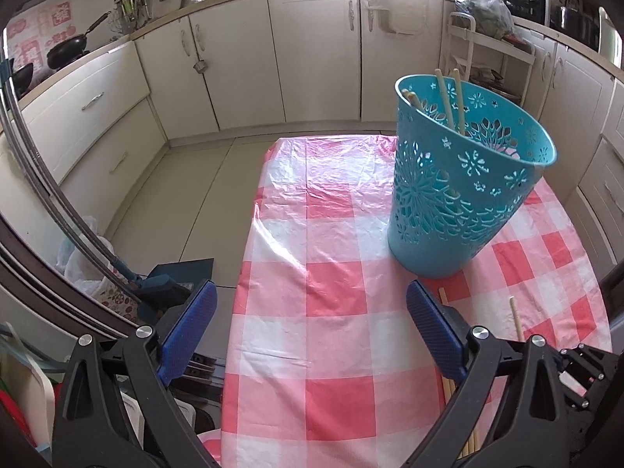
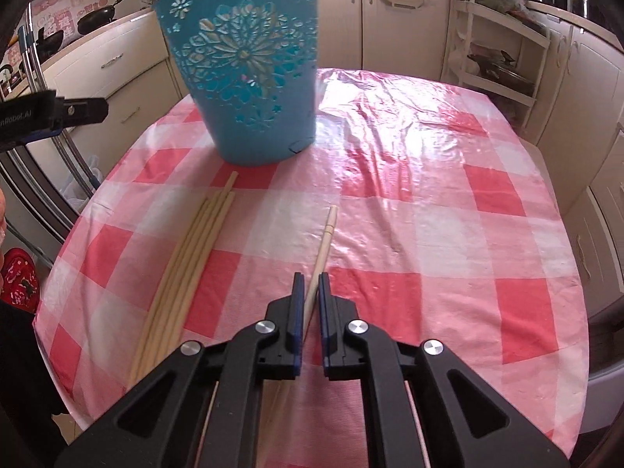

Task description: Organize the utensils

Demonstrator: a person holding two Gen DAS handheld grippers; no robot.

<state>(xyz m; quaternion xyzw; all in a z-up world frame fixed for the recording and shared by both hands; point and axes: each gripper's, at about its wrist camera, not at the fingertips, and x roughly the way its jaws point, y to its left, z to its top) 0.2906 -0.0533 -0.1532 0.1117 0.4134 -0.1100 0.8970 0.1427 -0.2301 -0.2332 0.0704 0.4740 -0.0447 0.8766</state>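
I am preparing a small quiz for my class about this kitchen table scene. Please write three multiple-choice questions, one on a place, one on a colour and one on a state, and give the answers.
1. Where does the bundle of loose chopsticks lie?
A. in front of the basket, on the tablecloth
B. on the floor
C. on the counter

2. What colour is the basket?
A. yellow
B. turquoise
C. black

3. How is the right hand-held gripper?
A. wide open over the basket
B. shut on a single chopstick
C. shut on a spoon

Answers:
1 A: the bundle of loose chopsticks lies on the tablecloth before the basket.
2 B: its wall is turquoise.
3 B: the right hand-held gripper pinches the single chopstick.
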